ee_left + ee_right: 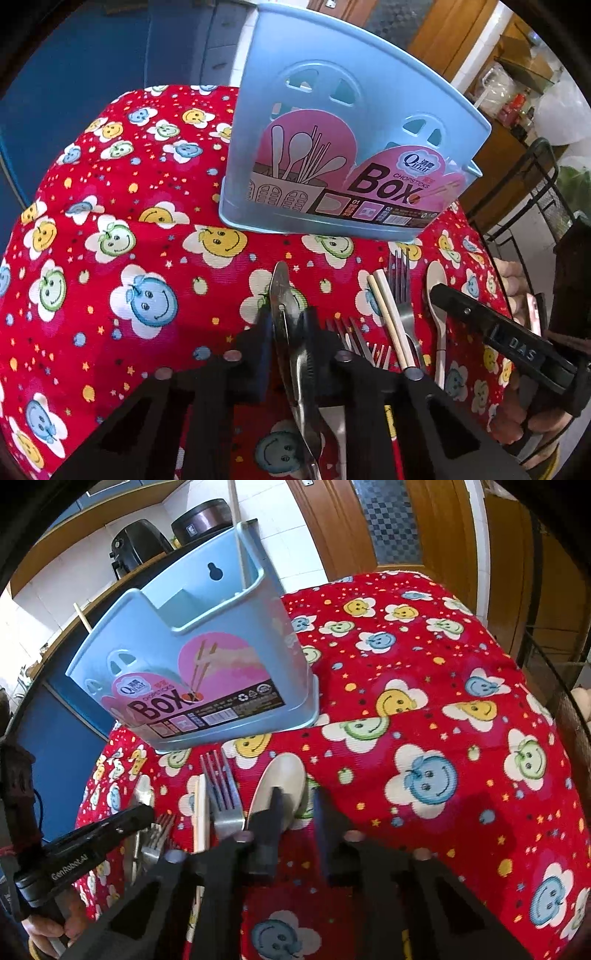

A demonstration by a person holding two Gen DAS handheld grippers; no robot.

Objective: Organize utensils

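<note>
A light blue plastic chopsticks box (pixel 343 144) stands upright on the red smiley tablecloth; it also shows in the right wrist view (pixel 207 664). My left gripper (pixel 286 317) is shut on a metal table knife (pixel 284 314), its blade pointing toward the box. To its right lie forks (pixel 400 291), a pair of chopsticks (pixel 388 314) and a white spoon (pixel 437 295). My right gripper (pixel 297 805) is open, with the spoon's bowl (pixel 280 786) in front of its left finger. A fork (pixel 221 786) and chopsticks (pixel 200 812) lie left of it.
The red tablecloth (pixel 424 701) covers a round table. A black metal chair (pixel 535 192) stands at the table's right edge. Wooden doors (pixel 332 524) and a counter with appliances (pixel 140 546) are behind the box. The left gripper's body (pixel 85 849) is low on the left.
</note>
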